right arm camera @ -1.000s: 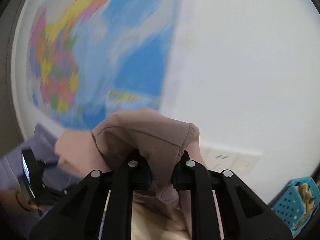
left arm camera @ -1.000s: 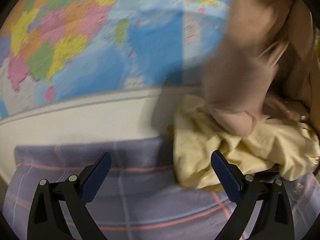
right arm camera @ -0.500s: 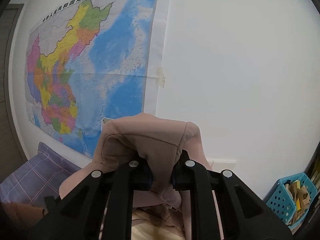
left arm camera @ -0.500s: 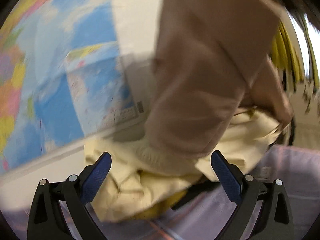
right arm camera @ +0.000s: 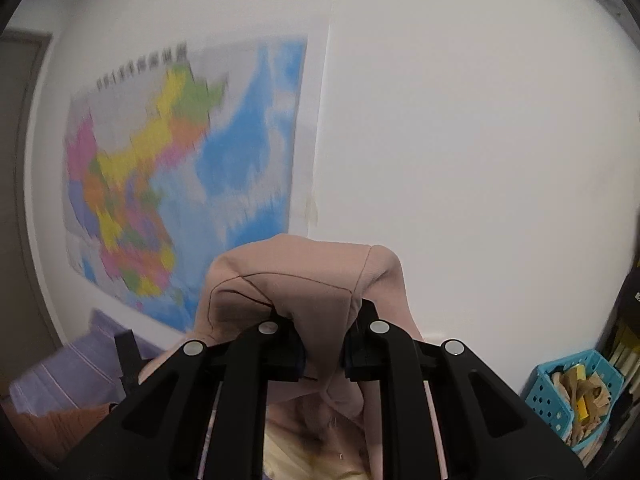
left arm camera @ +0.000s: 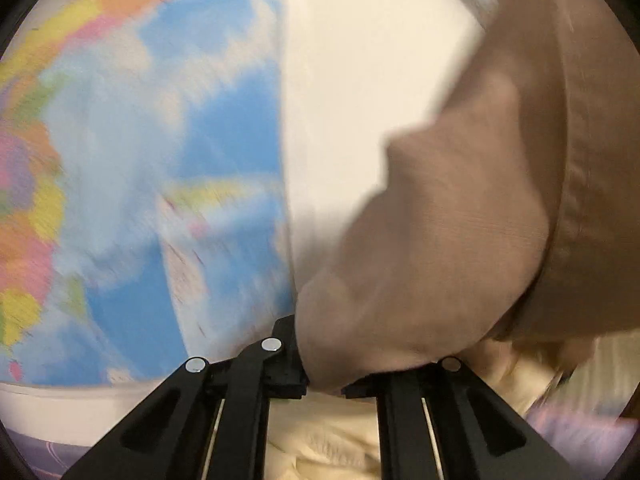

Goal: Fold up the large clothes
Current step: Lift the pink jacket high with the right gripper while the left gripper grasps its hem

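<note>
A dusty-pink garment (left arm camera: 460,240) hangs at the right of the left wrist view, lifted in front of the wall. My left gripper (left arm camera: 325,388) has a low fold of it between its pads; its jaws are closing and pinch the cloth. In the right wrist view my right gripper (right arm camera: 323,354) is shut on a seamed edge of the same pink garment (right arm camera: 296,280), which bulges over the fingers. A pale yellow garment (left arm camera: 320,440) lies crumpled below both grippers, and that yellow garment (right arm camera: 288,456) also shows under the right one.
A large coloured map (right arm camera: 180,180) hangs on the white wall ahead. A purple checked bedsheet (right arm camera: 60,372) lies low at the left. A blue perforated basket (right arm camera: 572,396) with paper scraps stands at the lower right, beside dark shelving.
My left gripper went from wide open over the bed to pinching the hanging pink garment, and it rose and swung toward the wall. The right gripper lifted its held edge higher.
</note>
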A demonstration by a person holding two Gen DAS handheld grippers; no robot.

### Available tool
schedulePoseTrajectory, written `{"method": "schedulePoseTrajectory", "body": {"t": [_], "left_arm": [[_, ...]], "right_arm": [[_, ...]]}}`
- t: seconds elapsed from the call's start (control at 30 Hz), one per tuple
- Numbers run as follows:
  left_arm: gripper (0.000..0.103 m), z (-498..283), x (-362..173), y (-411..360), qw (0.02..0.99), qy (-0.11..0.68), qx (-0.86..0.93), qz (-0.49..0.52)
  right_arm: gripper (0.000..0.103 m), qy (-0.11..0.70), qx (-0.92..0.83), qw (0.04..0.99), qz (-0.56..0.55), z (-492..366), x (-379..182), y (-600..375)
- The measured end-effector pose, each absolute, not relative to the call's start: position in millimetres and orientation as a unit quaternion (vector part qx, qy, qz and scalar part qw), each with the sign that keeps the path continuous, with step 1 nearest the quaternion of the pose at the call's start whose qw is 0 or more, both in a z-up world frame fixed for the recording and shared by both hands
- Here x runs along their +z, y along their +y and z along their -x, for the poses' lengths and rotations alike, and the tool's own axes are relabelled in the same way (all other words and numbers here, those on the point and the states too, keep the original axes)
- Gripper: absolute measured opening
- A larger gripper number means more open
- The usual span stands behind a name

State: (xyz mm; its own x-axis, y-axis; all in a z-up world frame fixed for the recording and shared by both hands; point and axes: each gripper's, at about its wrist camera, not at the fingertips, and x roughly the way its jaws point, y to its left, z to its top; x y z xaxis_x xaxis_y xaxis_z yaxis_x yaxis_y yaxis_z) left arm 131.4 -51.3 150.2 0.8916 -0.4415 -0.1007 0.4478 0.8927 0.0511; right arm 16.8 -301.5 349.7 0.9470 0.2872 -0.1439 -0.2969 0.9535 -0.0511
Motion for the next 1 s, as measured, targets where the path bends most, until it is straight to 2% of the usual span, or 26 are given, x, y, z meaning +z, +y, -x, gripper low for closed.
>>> {"method": "schedulePoseTrajectory", "body": {"t": [0.1,0.3,0.53,0.77,0.87,1.0], "left_arm": [[0.009,-96,201,-22,0.97,-0.001,-0.242,0.001],[0.011,15,284,37,0.976,-0.084,-0.2,-0.016],[0.011,113,313,93,0.988,-0.072,-0.125,-0.055],[0.011,206,337,144,0.993,-0.075,-0.037,-0.089],[0.011,197,328,148,0.992,-0.041,0.002,-0.118],[0.012,110,270,167,0.987,0.111,0.021,-0.114]], "right_arm": [[0.013,0.022,0.156,0.987,0.033,32,379,-308],[0.013,-0.029,0.178,0.983,0.029,118,407,-317],[0.013,-0.006,0.283,0.959,-0.004,172,386,-303],[0.013,-0.026,0.383,0.923,-0.015,203,380,-269],[0.014,0.026,0.404,0.914,-0.04,159,361,-255],[0.016,0.161,0.407,0.896,-0.076,54,294,-221]]}}
